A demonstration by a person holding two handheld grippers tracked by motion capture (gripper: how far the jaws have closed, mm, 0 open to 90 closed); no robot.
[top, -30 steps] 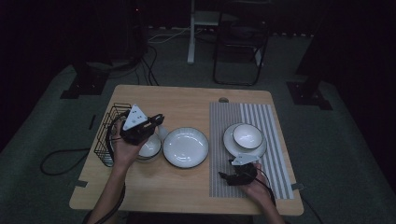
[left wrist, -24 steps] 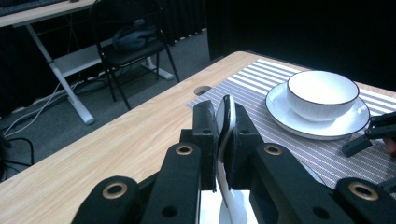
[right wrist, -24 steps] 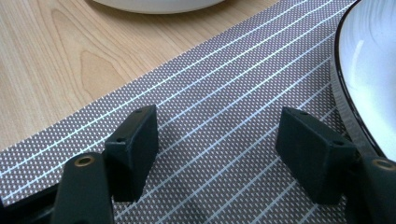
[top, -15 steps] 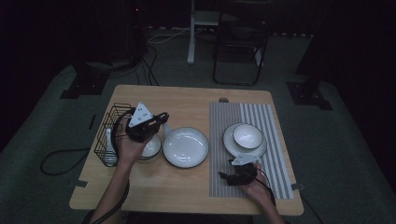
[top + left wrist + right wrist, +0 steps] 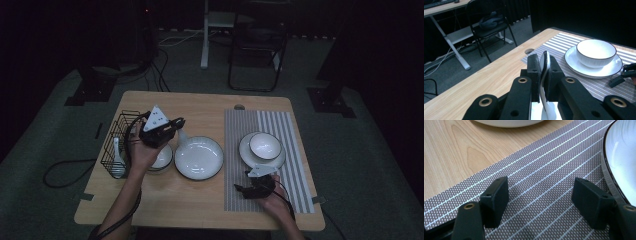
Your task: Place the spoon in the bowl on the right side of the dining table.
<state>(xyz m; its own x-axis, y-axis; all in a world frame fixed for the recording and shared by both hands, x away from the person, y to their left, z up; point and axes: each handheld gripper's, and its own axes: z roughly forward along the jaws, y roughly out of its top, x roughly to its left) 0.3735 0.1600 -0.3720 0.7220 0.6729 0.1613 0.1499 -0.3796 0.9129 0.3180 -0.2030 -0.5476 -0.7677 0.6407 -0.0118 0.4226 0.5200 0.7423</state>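
My left gripper (image 5: 172, 126) hovers over the table's left half, above a small white bowl (image 5: 162, 159). It is shut on a white ceramic spoon (image 5: 181, 136). In the left gripper view the spoon (image 5: 545, 62) stands edge-on, pinched between the black jaws of the left gripper (image 5: 541, 75). My right gripper (image 5: 242, 190) rests low on the striped placemat (image 5: 295, 165) with its jaws wide apart. In the right gripper view nothing lies between the jaws of the right gripper (image 5: 540, 195), only the placemat (image 5: 544, 165).
A wide white plate (image 5: 199, 157) sits mid-table. A white bowl (image 5: 265, 145) stands on a saucer (image 5: 246, 150) on the placemat. A black wire basket (image 5: 114, 140) at the left edge holds another spoon (image 5: 116, 159). A chair (image 5: 257, 45) stands beyond the table.
My left gripper has shifted slightly to the right with the spoon in it. The right gripper has stayed still.
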